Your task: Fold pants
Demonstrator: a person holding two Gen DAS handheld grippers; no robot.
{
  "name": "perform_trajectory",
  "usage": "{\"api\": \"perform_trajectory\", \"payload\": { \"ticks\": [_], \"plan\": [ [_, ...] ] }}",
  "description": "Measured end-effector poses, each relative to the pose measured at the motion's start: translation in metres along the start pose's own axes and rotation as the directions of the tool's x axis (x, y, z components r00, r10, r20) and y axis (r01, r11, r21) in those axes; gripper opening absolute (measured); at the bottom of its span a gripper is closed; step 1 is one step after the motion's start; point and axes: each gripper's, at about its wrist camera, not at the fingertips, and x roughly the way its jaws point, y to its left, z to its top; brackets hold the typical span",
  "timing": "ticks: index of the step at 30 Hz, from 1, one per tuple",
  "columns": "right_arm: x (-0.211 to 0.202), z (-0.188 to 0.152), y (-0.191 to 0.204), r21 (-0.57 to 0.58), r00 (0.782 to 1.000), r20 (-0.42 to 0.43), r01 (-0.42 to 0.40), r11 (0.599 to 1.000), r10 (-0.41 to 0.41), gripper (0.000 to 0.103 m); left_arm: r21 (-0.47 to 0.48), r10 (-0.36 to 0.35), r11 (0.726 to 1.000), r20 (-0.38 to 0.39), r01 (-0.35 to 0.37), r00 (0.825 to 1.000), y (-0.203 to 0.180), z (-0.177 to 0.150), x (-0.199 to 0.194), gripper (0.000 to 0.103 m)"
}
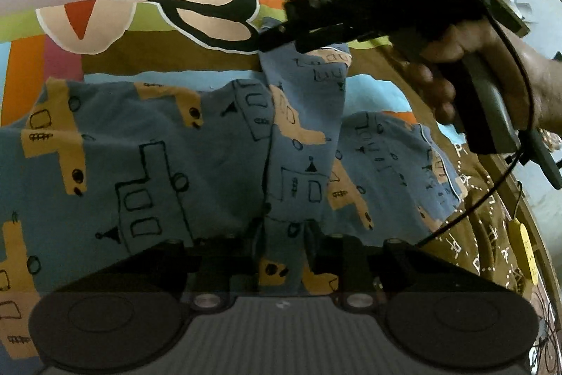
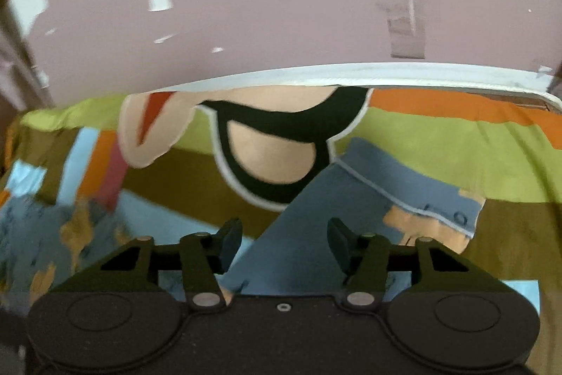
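As I read it off the left wrist view, left gripper [image 1: 284, 245]: fingers drawn close with only a narrow gap, pinching a raised fold of the pants [image 1: 140, 146] that fills the space between them
Right gripper [image 2: 284, 243]: fingers spread about halfway; a pant leg runs up between them; the right pad touches the cloth, and I see bedsheet [image 2: 439, 146] between the left pad and the cloth's edge, so I call it no grip
Right gripper from the left camera [image 1: 277, 36]: its tip sits at the far end of that leg, held by a hand [image 1: 467, 58] on the handle
Writing: white letter-like marks and dotted lines on the brown part of the bedsheet at right, too warped for me to read; a yellow tag [image 1: 527, 248] carries small marks I cannot make out
Pants print: blue cloth with black outline drawings and tan patches, no words
Pants position: spread across the patterned bedsheet, body to the left of my left fingers, one leg folded over toward the far edge, its hem [image 2: 414, 195] lying beyond the right fingers
Backdrop: mauve wall [image 2: 246, 6] with peeling paint
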Motion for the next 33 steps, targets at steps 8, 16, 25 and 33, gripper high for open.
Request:
{"api": "perform_trajectory", "payload": {
  "ticks": [8, 16, 25, 33],
  "plan": [
    [0.026, 0.006, -0.005, 0.101, 0.996, -0.081, 0.034, 0.994, -0.026, 0.046, -0.018, 0.040, 0.999, -0.007, -0.040, 0.999, 0.001, 0.002, -0.001, 0.005],
    [0.023, 0.000, 0.000, 0.037, 0.995, -0.066, 0.076, 0.996, -0.074, 0.001, 0.021, 0.066, 0.998, 0.005, -0.066, 0.998, -0.010, 0.002, -0.006, 0.000],
    [-0.079, -0.036, -0.047, 0.176, 0.989, 0.145, -0.044, 0.983, 0.018, 0.001, 0.143, 0.063, 0.987, 0.061, -0.071, 0.996, -0.034, 0.000, -0.027, 0.000],
    [-0.155, -0.140, -0.092, 0.395, 0.977, 0.211, -0.070, 0.916, -0.017, 0.001, 0.442, 0.027, 0.896, 0.038, -0.041, 0.999, -0.080, -0.030, -0.025, 0.000]
  ]
}}
